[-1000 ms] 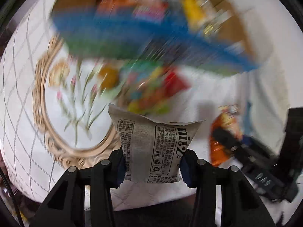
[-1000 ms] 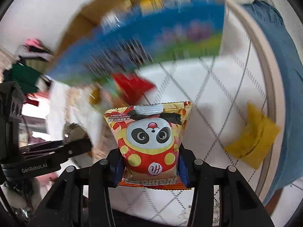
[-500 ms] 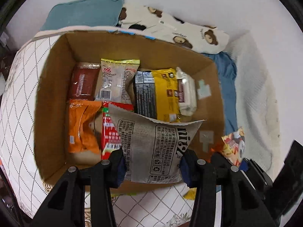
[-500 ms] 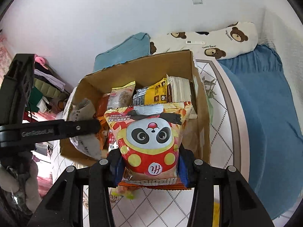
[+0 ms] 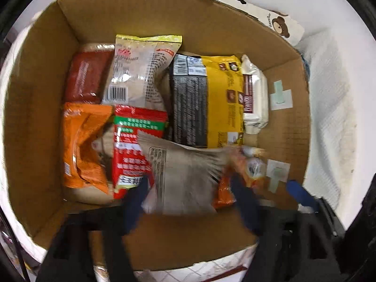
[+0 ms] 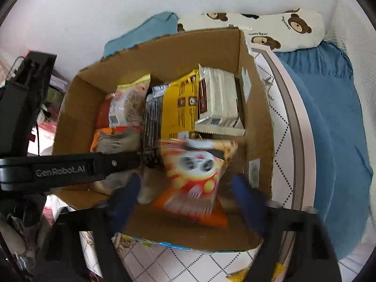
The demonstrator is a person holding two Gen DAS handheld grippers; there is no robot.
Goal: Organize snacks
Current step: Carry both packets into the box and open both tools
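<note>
With both jaws spread, left gripper (image 5: 190,199) — right gripper (image 6: 188,197) — hold nothing.

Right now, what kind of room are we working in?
Probably a bedroom: the cardboard box of snacks sits on a quilted bedspread, with a teddy-bear print pillow and a blue blanket against a white wall.

Matt brown cardboard box (image 5: 42,117), glossy plastic snack packets (image 5: 143,70)
</note>
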